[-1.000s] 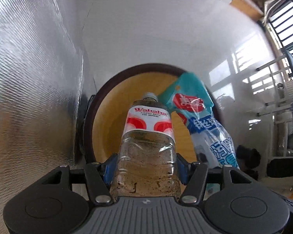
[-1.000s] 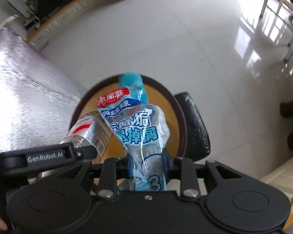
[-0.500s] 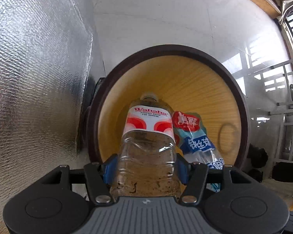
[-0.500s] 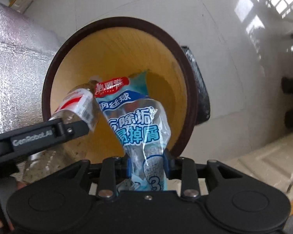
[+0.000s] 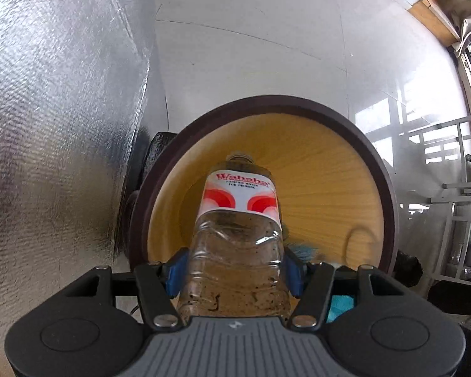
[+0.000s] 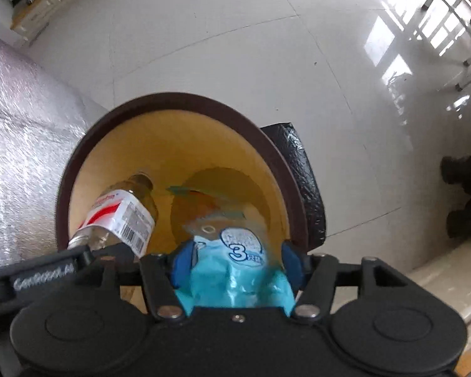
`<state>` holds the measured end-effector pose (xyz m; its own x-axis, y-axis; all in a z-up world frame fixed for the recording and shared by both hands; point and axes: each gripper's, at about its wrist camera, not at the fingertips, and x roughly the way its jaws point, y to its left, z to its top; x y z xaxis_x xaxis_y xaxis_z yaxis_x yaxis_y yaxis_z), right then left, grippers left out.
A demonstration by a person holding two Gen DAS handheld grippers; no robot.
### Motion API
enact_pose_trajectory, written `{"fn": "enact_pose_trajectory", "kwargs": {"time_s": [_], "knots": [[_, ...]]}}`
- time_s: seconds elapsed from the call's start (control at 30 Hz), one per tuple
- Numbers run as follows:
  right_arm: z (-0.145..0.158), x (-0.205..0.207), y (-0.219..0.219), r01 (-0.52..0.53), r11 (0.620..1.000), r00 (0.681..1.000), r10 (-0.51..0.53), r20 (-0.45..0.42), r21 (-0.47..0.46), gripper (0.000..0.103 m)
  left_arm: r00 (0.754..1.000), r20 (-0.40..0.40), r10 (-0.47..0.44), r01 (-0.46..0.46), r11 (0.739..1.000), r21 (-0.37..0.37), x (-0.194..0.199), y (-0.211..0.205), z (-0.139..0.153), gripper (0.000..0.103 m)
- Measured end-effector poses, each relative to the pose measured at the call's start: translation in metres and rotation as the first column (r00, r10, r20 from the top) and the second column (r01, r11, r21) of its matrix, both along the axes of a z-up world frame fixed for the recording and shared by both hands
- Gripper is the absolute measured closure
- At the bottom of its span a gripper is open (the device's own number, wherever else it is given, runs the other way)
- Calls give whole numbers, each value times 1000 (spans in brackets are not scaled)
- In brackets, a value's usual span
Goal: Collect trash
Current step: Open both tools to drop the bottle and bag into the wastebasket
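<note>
The right gripper (image 6: 235,264) now has its jaws spread, its blue packet (image 6: 235,270) slipping into the bin (image 6: 295,194), while the left gripper (image 5: 235,267) still clamps the bottle (image 5: 237,242) above it, so one item is nearly binned.

I get bright daylight from windows to the right of my tongs, throwing hard glare patches on the glossy floor (image 6: 389,50). The foil sheet (image 5: 53,125) to the left glitters. Fisheye bends the edges; the blue packet (image 6: 235,251) is motion-blurred.
</note>
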<state>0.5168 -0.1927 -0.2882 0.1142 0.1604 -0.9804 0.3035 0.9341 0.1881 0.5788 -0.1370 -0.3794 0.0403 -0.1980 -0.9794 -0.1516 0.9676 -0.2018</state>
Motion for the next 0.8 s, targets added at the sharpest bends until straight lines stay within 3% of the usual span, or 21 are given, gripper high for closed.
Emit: {"fn": "enact_pose_trajectory", "kwargs": {"time_s": [0.07, 0.3, 0.33, 0.37, 0.43, 0.8], "knots": [[2, -9, -7, 20, 999, 1000, -20, 21, 37, 34, 1000, -3, -2, 2, 1000, -5, 2, -3, -4, 42], [32, -24, -8, -9, 1000, 996, 6, 90, 29, 34, 999, -21, -34, 34, 999, -16, 3, -6, -13, 40], [34, -25, -9, -7, 1000, 996, 4, 93, 30, 35, 999, -29, -31, 31, 999, -20, 1, -4, -14, 35], [35, -26, -11, -7, 1000, 995, 4, 97, 31, 35, 999, -37, -26, 25, 999, -21, 1, 0, -15, 23], [36, -24, -14, -8, 999, 995, 4, 100, 37, 35, 999, -30, -28, 27, 1000, -16, -1, 3, -11, 16], [28, -26, -29, -5, 998, 996, -1, 91, 64, 35, 996, 2, -94, 94, 995, -20, -18, 10, 11, 16]]}}
